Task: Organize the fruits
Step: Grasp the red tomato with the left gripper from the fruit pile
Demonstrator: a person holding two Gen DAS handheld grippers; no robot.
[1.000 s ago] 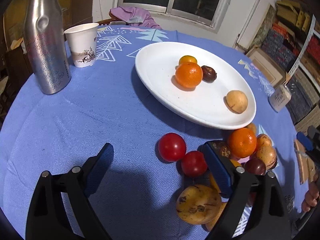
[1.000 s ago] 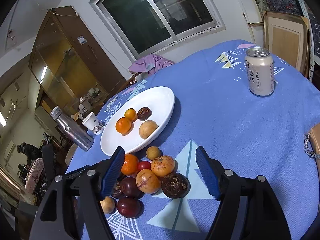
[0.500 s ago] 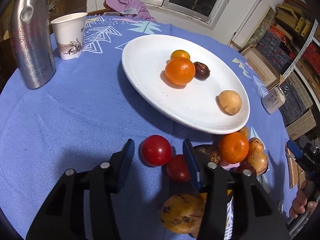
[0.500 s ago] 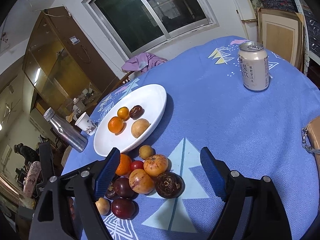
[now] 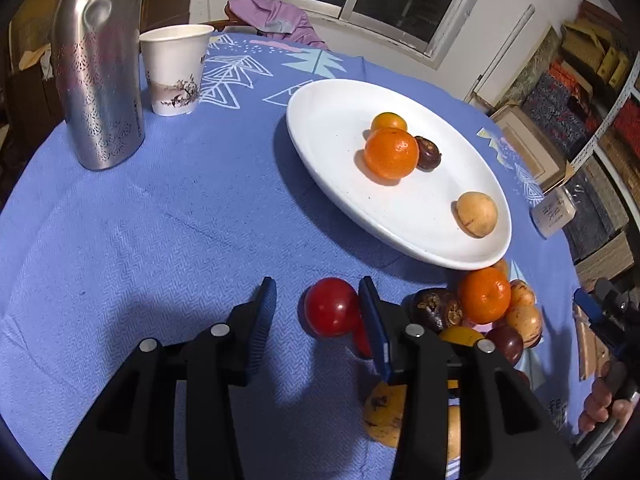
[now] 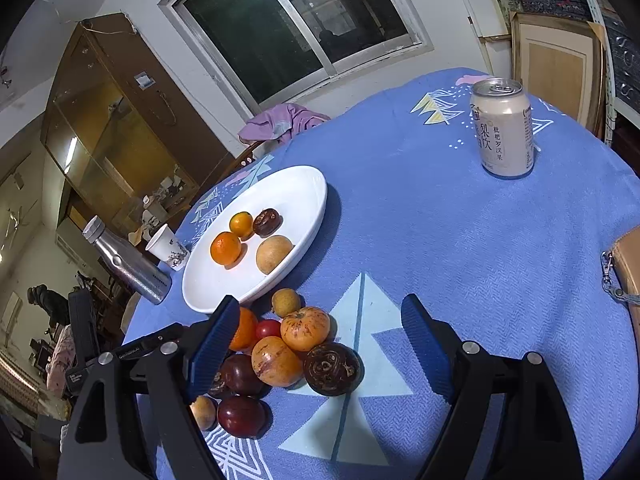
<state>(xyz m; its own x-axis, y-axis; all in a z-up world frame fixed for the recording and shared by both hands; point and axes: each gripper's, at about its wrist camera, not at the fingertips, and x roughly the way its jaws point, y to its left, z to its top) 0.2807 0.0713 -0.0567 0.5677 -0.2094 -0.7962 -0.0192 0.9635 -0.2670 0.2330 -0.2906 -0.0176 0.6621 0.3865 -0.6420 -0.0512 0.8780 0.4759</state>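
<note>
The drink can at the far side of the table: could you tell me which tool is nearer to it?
Right. The right tool hangs open over the fruit pile, the drink can ahead of it; the left tool is by the red tomato, the pile lying between.

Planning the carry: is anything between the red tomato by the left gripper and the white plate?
Nothing visible. Only bare blue tablecloth lies between the red tomato and the near rim of the white plate; the fruit pile sits off to the side.
</note>
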